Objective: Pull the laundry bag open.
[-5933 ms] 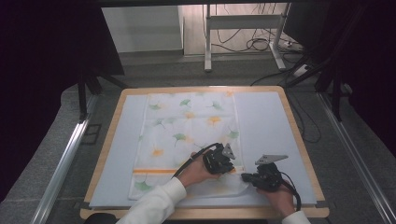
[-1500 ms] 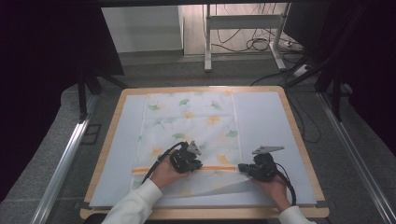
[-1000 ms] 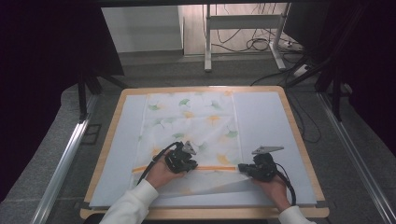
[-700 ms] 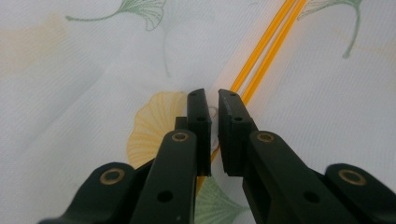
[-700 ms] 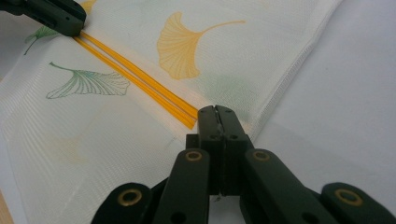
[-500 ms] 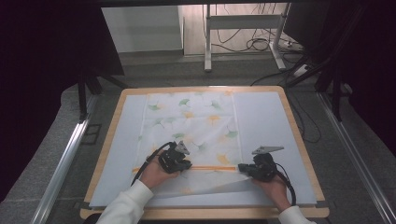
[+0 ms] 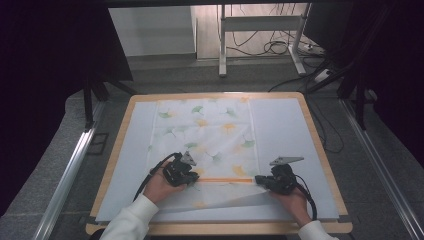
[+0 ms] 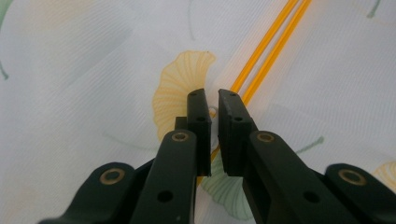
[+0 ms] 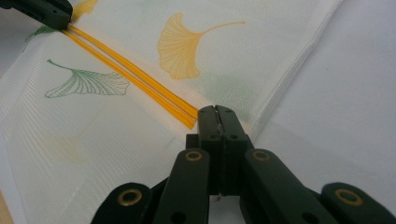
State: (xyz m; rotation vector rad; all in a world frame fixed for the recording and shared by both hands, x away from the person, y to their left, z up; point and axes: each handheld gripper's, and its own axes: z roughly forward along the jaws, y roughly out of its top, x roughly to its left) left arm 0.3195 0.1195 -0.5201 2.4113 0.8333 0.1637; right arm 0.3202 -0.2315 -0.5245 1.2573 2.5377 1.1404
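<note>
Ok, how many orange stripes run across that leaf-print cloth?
2: thin orange stripes lying side by side across the white leaf-print cloth, from the right gripper toward the left gripper. Folded parts may hide more.

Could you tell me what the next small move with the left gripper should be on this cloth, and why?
Probably slide the left gripper further toward the cloth's left edge along the orange stripe. The right gripper pinches the fold at the right edge, while the left sits partway along the stripe, its jaws nearly closed with no clear pinch, and the left corner is loose.
</note>
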